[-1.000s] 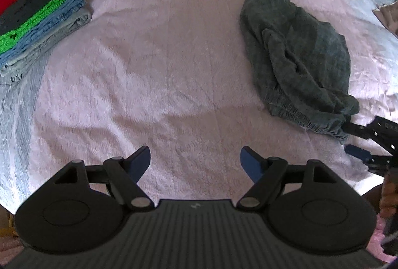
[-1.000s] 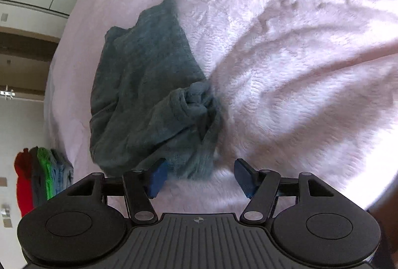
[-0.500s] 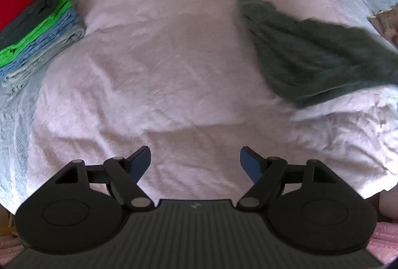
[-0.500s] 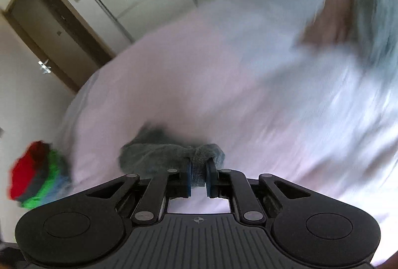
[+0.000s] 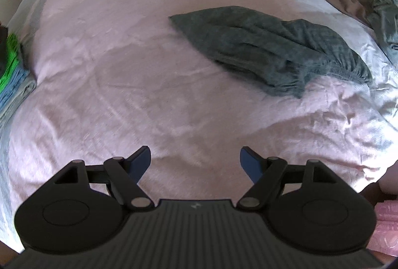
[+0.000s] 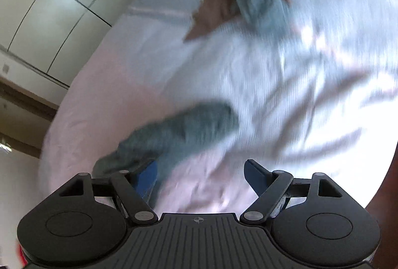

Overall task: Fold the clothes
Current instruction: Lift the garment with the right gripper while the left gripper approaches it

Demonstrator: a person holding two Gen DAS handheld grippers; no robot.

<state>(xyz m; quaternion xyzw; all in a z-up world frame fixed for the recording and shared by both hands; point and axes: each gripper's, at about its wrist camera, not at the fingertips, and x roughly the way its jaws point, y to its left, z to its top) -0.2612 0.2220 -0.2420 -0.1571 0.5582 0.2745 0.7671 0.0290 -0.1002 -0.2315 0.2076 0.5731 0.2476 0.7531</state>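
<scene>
A crumpled dark grey garment (image 5: 273, 55) lies on the pink bedspread (image 5: 139, 85), right of the middle in the left wrist view. My left gripper (image 5: 195, 164) hovers open over bare bedspread, well short of the garment. In the blurred right wrist view the same garment (image 6: 179, 137) lies just beyond my right gripper (image 6: 201, 175). Its jaws are opening wide, and nothing is pressed between them. The garment's near end passes by the left fingertip (image 6: 149, 174).
A stack of folded clothes (image 5: 12, 70), green and blue layers showing, sits at the left edge of the bed. More unfolded grey-blue clothing (image 5: 383, 13) lies on a brown piece at the far right. Closet panels (image 6: 49, 8) stand beyond the bed.
The right gripper shut on the grey garment, dragged it across the bed, then opened and let it drop. The left gripper slid sideways, so the folded stack moved toward the left edge.
</scene>
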